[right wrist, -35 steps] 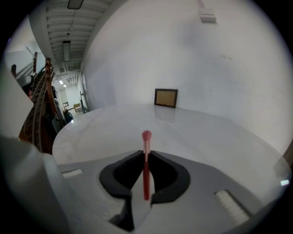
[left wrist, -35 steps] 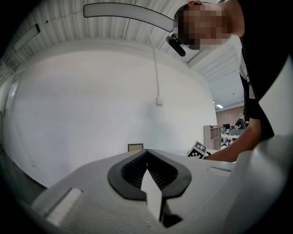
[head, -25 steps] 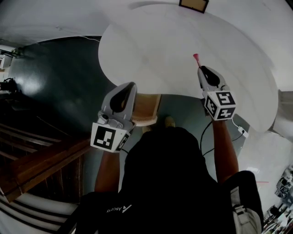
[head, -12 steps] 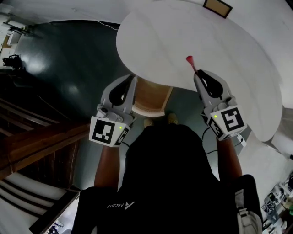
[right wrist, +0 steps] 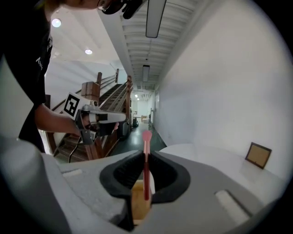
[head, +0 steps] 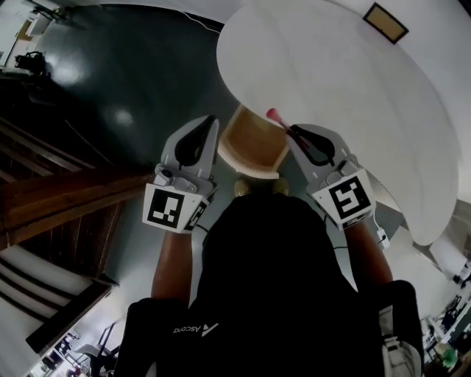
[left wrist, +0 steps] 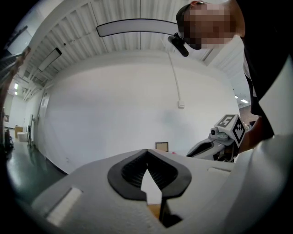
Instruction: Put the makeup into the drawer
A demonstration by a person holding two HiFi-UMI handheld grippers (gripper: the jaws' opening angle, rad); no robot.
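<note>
The makeup is a thin red stick with a pink tip (head: pixel 274 115). My right gripper (head: pixel 288 131) is shut on it, and the tip pokes out past the jaws. The right gripper view shows the stick (right wrist: pixel 146 137) upright between the pads, above the open wooden drawer (right wrist: pixel 139 201). In the head view that drawer (head: pixel 250 151) sticks out from under the round white table (head: pixel 353 96), and the stick's tip hangs over its right side. My left gripper (head: pixel 211 123) is at the drawer's left edge, shut and empty (left wrist: pixel 146 153).
A small dark picture frame (head: pixel 385 22) lies at the table's far side. Wooden stairs (head: pixel 51 206) run along the left, over a dark glossy floor (head: pixel 125 81). The person's dark-clad body (head: pixel 272 294) fills the lower middle.
Both grippers have swung left. The right one has carried the stick from above the tabletop to above the drawer. The left one stays beside the drawer's left edge.
</note>
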